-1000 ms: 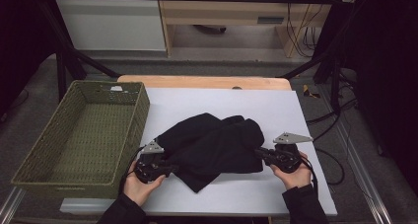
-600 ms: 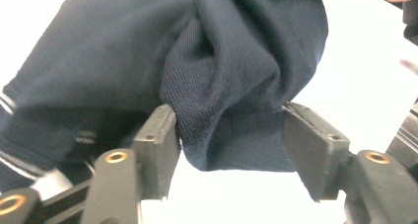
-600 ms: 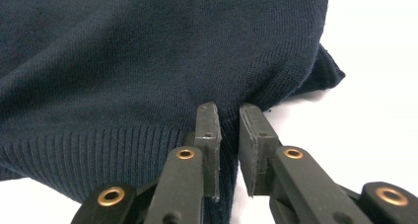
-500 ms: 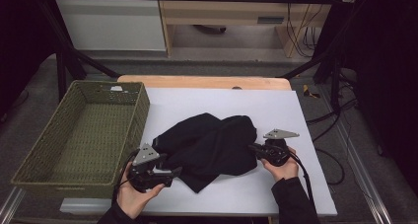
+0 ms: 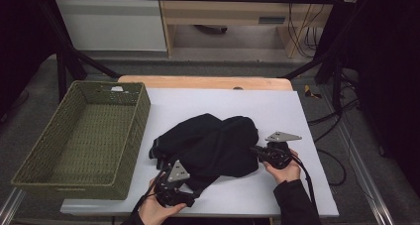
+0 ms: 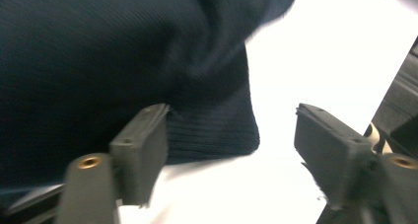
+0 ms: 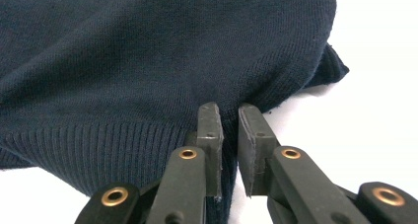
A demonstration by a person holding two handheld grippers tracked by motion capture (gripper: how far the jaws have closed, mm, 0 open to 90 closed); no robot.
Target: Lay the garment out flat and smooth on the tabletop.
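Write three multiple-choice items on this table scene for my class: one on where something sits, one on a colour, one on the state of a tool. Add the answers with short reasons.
1. Where is the woven basket?
A. on the table's left side
B. on the right side
C. on top of the sweater

2. What colour is the sweater?
A. red
B. dark navy
C. white

3. What is the state of the right tool?
A. wide open above the table
B. shut on the sweater's edge
C. lying inside the basket

Answers:
1. A, the basket stands left of the sweater in the high view.
2. B, the knit looks dark navy in the right gripper view.
3. B, its pads pinch the ribbed hem between them.
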